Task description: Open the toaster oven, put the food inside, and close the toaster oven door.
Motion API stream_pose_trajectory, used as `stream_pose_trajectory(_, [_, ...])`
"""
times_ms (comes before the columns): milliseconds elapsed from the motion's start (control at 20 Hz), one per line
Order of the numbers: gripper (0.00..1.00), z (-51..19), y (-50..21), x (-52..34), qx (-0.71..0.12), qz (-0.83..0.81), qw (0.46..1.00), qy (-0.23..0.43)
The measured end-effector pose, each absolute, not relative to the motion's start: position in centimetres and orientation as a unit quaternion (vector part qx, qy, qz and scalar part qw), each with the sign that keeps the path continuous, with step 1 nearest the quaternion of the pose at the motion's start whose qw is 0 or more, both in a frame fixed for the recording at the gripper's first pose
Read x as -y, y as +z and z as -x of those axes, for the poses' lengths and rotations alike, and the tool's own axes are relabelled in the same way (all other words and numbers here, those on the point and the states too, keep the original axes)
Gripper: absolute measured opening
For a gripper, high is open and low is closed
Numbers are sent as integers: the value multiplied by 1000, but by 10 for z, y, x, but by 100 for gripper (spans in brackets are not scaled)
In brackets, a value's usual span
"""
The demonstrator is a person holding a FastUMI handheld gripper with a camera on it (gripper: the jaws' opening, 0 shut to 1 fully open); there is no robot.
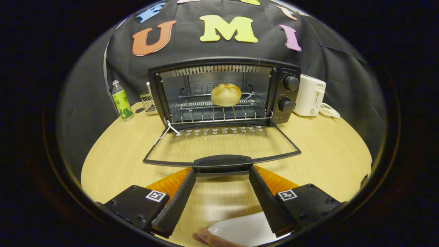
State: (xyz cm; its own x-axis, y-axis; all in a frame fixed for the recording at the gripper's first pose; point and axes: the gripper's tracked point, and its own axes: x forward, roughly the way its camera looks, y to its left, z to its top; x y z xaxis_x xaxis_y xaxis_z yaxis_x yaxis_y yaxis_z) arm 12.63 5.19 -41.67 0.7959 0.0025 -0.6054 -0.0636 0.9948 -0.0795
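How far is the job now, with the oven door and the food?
Done: the door lies fully open, and the bun sits on the rack inside the oven. In hand: the claw is open, one fingertip at each end of the door handle, holding nothing. Left: lift the door and close it. A white plate lies under the claw, a fingertip at its edge.

The oven [224, 92] stands at the centre of the tabletop [325, 151] with its door [222, 145] folded down flat toward the gripper [222, 171]. A bun [225, 94] sits on the rack [216, 111] inside. The open fingers [178, 202] flank the door's handle [222, 163]. A bottle [121, 100] stands at left, a toaster [309, 95] at right. A plate [245, 231] lies bottom centre.
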Motion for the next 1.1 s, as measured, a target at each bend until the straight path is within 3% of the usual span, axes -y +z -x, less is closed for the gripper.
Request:
stream_pose_trajectory(600, [100, -159, -329, -65, -159, 52, 986, 25])
stream_pose_trajectory(1100, [100, -141, -272, -80, -115, 58, 991, 40])
